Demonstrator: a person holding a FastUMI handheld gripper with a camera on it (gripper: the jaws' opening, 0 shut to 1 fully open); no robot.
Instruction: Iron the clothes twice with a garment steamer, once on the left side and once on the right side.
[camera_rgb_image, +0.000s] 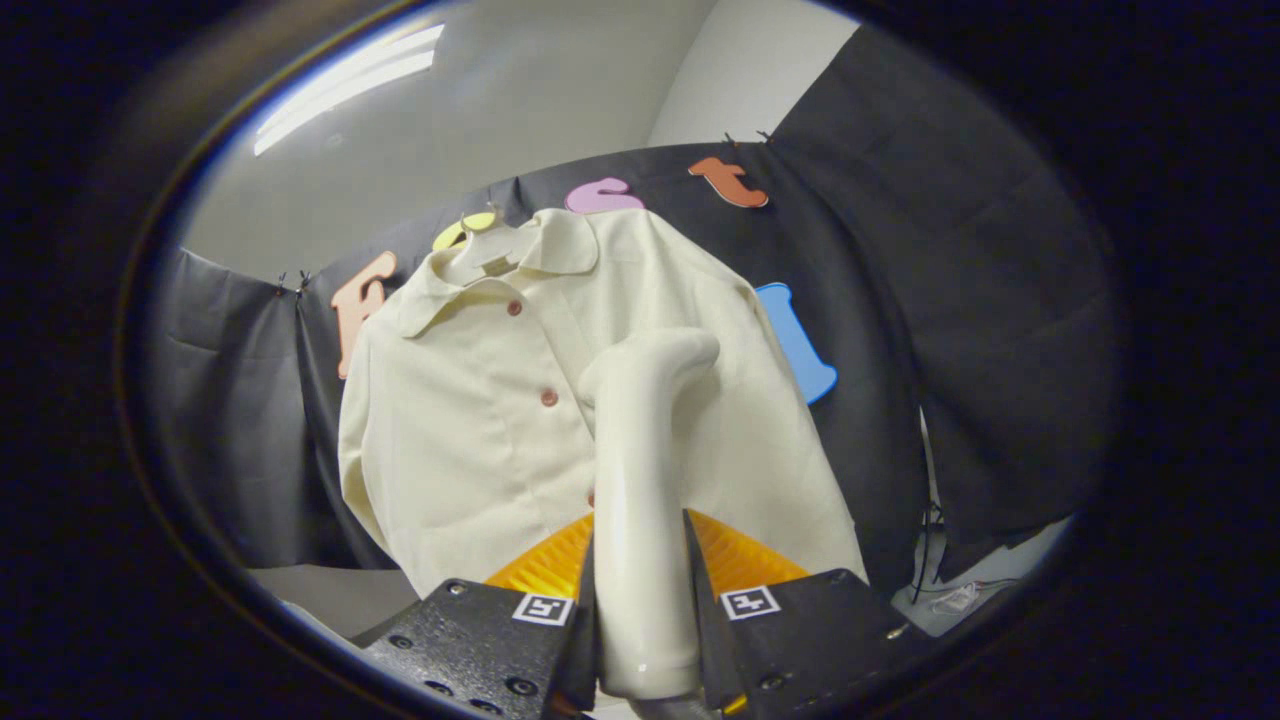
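gripper (640, 600) at the bottom centre of the frame, clenched on the handle of the garment steamer (645, 480), one finger pressing each side of it. steamer standing upright between the fingers, its head bent over near the middle of the frame and lying against, or just in front of, the shirt (470, 430); contact itself hard to confirm. cream shirt hanging on a hanger (490, 245) before the dark booth wall (950, 350), collar at the upper centre, row of buttons (548, 397) running down just left of the steamer head. head placed on the panel to the right of the buttons, about chest height.

probably one ironing pass in hand, on the side of the shirt seen at the right of the frame; impossible to tell whether first or second pass.

next move calling for a slow, even stroke along this panel, head kept close to the cloth, grip kept firm so the handle does not twist. after that, a shift across the button line to the other panel, without catching the buttons or pushing the shirt off the hanger.
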